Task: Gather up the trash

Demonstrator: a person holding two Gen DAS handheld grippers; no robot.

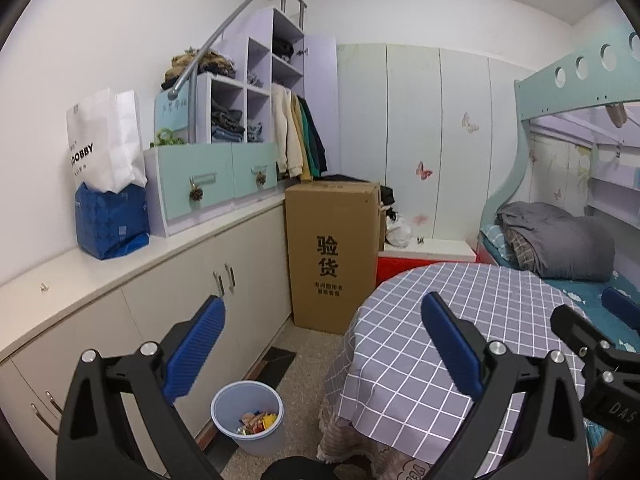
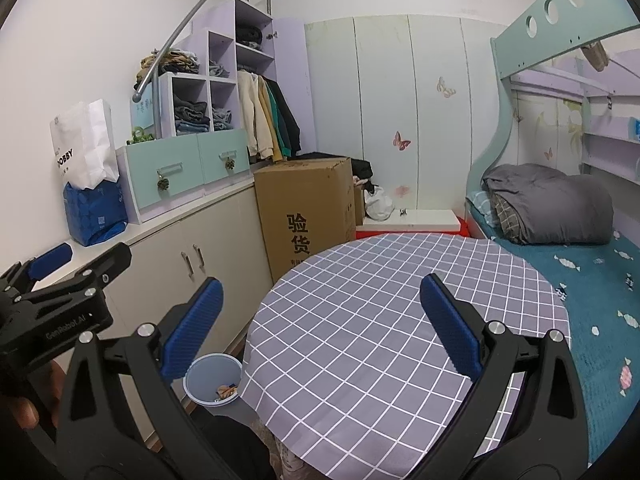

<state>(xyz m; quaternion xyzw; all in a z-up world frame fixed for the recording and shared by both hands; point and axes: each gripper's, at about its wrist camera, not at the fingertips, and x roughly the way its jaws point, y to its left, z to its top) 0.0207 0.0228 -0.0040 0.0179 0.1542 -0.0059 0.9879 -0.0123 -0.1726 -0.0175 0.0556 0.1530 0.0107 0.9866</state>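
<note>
A pale blue bin (image 1: 249, 418) stands on the floor beside the round table, with colourful wrappers (image 1: 258, 422) lying in its bottom. In the right wrist view the same bin (image 2: 212, 378) peeks out at the table's left edge. My left gripper (image 1: 322, 344) is open and holds nothing, raised above the bin and the table's left side. My right gripper (image 2: 320, 320) is open and holds nothing, hovering over the checked tablecloth (image 2: 380, 308). No trash shows on the tablecloth (image 1: 440, 320). The left gripper's side (image 2: 52, 300) appears at the left of the right wrist view.
A low cabinet (image 1: 180, 300) with a white counter runs along the left wall. A tall cardboard box (image 1: 332, 252) stands at its end. A bunk bed (image 2: 580, 280) with a grey quilt lies to the right. A dark mat (image 1: 276, 364) lies on the floor.
</note>
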